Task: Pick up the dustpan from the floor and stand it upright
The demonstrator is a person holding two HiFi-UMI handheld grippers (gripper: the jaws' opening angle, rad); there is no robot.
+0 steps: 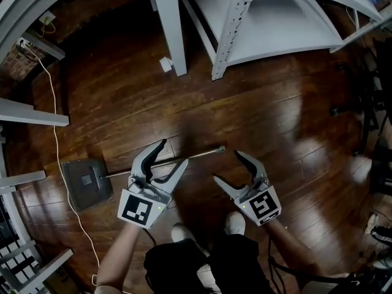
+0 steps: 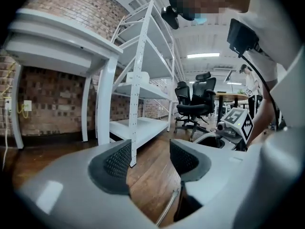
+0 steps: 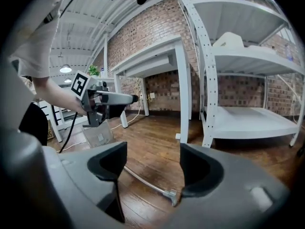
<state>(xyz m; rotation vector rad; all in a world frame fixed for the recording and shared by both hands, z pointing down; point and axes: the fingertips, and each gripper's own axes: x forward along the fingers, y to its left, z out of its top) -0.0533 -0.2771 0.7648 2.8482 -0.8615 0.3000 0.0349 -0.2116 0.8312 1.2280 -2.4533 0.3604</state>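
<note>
The dustpan (image 1: 86,182) lies flat on the dark plank floor (image 1: 275,121), off to the person's left beside a trailing white cable (image 1: 58,146). Its pan is a squarish grey scoop, open side facing away from the handle. A small pale sticker sits in the middle of the pan, too small to read. From the pan a long thin metal handle (image 1: 199,155) runs across the boards toward the right and ends in a slightly thicker cap. The left gripper (image 1: 173,153) is low over the middle of that handle with its jaws standing apart. In the left gripper view the tube shows low in the gap, below the ribbed dark pads (image 2: 119,161), and neither pad is pressing on it. The right gripper (image 1: 227,166) is also spread and empty, with the handle's capped end just beside one of its jaws. Whether the jaw touches the cap I cannot tell. Each gripper carries a cube with black-and-white square markers. No brand or legible print shows anywhere. White metal shelving (image 1: 275,29) stands on the far side of the floor.
</note>
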